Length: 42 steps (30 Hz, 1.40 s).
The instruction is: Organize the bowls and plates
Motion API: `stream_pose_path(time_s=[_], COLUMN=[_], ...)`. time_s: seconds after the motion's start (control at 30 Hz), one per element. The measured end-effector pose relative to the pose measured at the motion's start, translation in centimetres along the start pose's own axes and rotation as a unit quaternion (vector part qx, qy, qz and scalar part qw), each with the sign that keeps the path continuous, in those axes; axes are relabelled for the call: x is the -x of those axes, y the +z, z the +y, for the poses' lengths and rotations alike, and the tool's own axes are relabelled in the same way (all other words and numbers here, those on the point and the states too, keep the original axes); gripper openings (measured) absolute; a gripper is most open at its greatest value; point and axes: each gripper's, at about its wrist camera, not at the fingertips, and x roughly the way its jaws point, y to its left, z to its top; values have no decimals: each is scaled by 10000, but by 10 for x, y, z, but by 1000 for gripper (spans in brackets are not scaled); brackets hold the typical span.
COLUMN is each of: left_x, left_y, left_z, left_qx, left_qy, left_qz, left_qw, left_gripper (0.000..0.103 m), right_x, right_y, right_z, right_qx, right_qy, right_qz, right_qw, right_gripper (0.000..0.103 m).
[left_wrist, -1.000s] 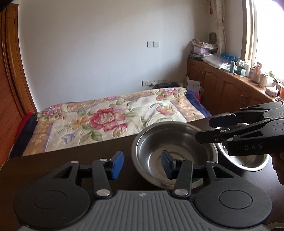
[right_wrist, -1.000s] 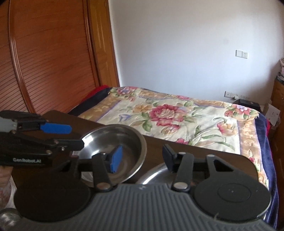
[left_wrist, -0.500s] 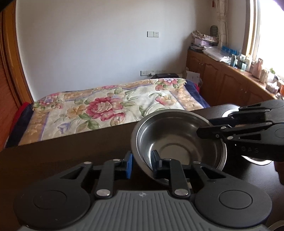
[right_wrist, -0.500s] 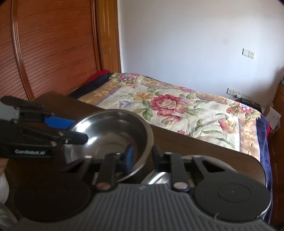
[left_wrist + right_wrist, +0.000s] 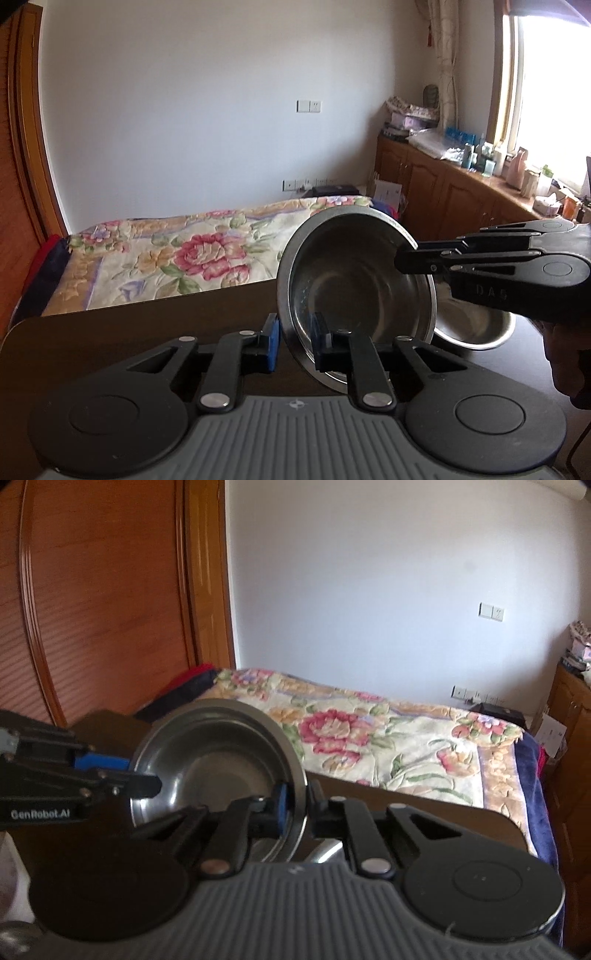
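Lifted off the table (image 5: 147,332) and tilted: steel bowl (image 5: 354,295), rim now pinched by left gripper (image 5: 293,341) and right gripper (image 5: 299,806), ready for stacking.

1. The right claw (image 5: 297,805) is gripping the rim of a steel bowl (image 5: 218,771), its blue-padded finger sitting inside the bowl and its other finger outside.
2. The bowl is tilting steeply, its opening facing the camera, and appears to be lifted above the dark bench (image 5: 424,812).
3. The left claw (image 5: 144,775) is reaching in from the left, pinching the bowl's opposite rim.
4. A second shiny metal piece (image 5: 325,851) is peeking out just below the bowl.
5. Beyond the bench, a floral bedspread (image 5: 369,738) is lying beside a wooden wardrobe (image 5: 103,609).
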Motion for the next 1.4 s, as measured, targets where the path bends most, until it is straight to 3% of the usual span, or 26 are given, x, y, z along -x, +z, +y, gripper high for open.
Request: stream_pose_path(time_s=[0.2, 0.73, 1.07, 1.4], left_x=[27, 93, 126, 142], left_y=[0, -18, -53, -96], left_z=[-9, -38, -49, -41], left_qx=[-57, -262, -275, 57], left_qy=[-33, -333, -426, -536], left_qz=[-218, -590, -656, -570], left_qw=[9997, 9974, 9966, 9969], left_gripper=[43, 42, 42, 42], right_x=[33, 98, 132, 138], right_y=[3, -6, -26, -52], right_z=[9, 20, 30, 42], right_qx=[67, 170, 285, 296], right_qy=[-127, -388, -513, -282], right_qz=[-313, -640, -753, -717], right_qw=[9994, 9971, 9954, 9966], right_gripper=[13, 13, 13, 13])
